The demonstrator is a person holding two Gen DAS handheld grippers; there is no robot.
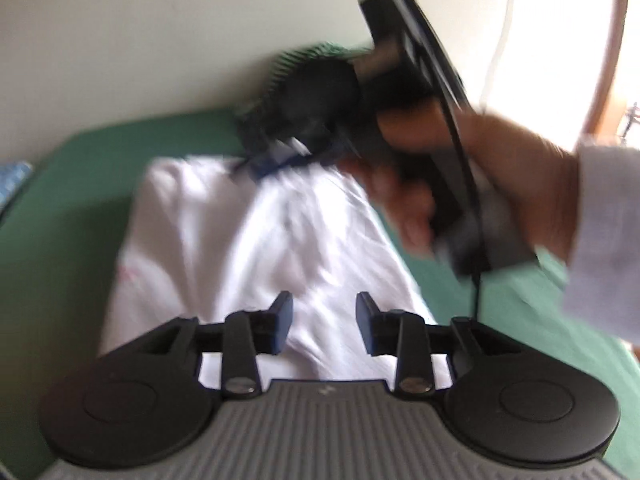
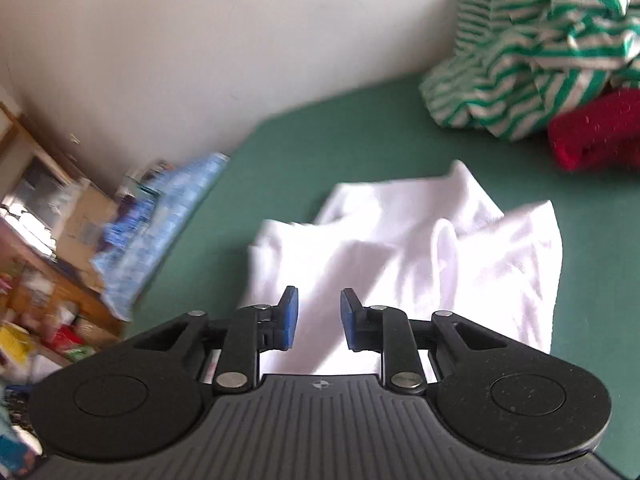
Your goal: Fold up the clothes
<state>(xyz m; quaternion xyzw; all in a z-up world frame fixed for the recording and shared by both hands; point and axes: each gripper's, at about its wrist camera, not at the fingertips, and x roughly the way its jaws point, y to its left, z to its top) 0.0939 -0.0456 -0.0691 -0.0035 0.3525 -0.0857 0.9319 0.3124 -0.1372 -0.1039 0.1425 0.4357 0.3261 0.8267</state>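
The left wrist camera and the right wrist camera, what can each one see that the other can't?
Only the left wrist view shows the person's right hand holding the right gripper above the cloth. Only the right wrist view shows the red cloth and the cluttered shelves. Both show the white garment on the green surface, the green striped clothes, and open fingers in front. The left gripper hangs over the garment.

Green surface [image 2: 360, 128] with white garment [image 2: 420, 248], green-striped garment [image 2: 540, 52], red cloth [image 2: 596, 128].
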